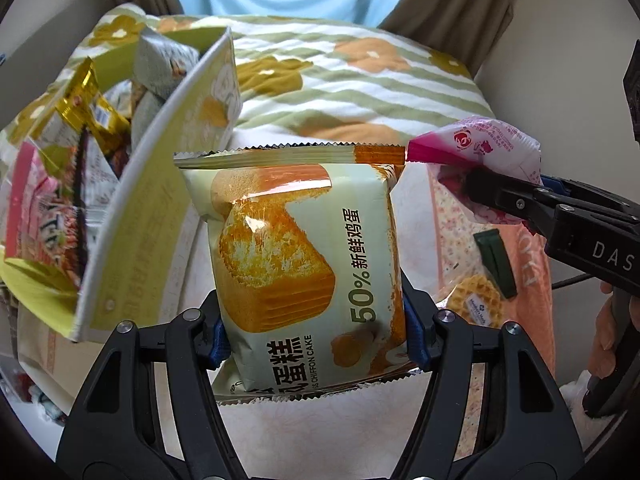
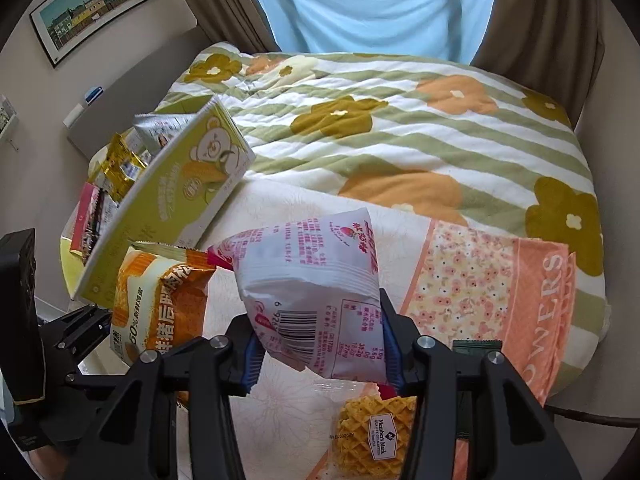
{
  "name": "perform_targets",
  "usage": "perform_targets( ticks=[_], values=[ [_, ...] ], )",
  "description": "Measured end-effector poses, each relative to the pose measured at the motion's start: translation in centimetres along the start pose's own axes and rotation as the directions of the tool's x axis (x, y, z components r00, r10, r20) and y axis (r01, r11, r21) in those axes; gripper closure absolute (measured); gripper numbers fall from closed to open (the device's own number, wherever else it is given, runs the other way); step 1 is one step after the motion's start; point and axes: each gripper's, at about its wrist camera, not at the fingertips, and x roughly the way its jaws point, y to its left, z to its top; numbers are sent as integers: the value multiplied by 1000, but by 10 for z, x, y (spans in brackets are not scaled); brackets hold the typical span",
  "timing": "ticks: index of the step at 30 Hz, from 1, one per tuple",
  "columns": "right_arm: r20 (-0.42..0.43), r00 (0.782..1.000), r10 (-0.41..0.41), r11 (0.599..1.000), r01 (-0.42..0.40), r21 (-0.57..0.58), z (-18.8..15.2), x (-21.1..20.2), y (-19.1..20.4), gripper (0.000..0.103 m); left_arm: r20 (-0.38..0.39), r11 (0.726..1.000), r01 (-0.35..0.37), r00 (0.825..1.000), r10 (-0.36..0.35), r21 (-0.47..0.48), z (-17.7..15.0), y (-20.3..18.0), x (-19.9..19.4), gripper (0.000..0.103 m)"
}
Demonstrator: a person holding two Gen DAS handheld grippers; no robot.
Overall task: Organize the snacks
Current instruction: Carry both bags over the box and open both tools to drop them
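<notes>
My left gripper [image 1: 316,336] is shut on a chiffon cake packet [image 1: 300,248], pale green and orange, held up above the bed; it also shows in the right wrist view [image 2: 160,304]. My right gripper [image 2: 320,354] is shut on a white and pink strawberry snack packet [image 2: 316,284], held up just right of the cake packet; the packet shows in the left wrist view [image 1: 488,148]. A green cardboard box [image 1: 136,216] with a bear print [image 2: 172,208] stands open at the left and holds several snack packets [image 1: 52,184].
A waffle packet [image 2: 376,436] and a dark green sachet [image 1: 496,260] lie on the bed below the right gripper. A flowered quilt [image 2: 400,128] covers the far bed. Curtains [image 2: 540,12] and a window stand behind. A wall picture [image 2: 92,4] hangs at the left.
</notes>
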Motion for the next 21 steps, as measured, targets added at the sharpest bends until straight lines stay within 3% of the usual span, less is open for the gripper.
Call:
perform_targets(
  ticks=[6,12,21],
  values=[
    [83,996,15,1000,-13,-26,25,-36,28,58,108,1000,21,994,-19,-19,25,29,-59,40],
    [144,989,27,997,-16,-75,56,-51,74,58,180,999,20,984,-12,-41,56,89,-99,40],
    [194,980,43,997,-28,-78,116,-24,158,58,175,999,13,984,-8,-30,129,206,-113,40]
  ],
)
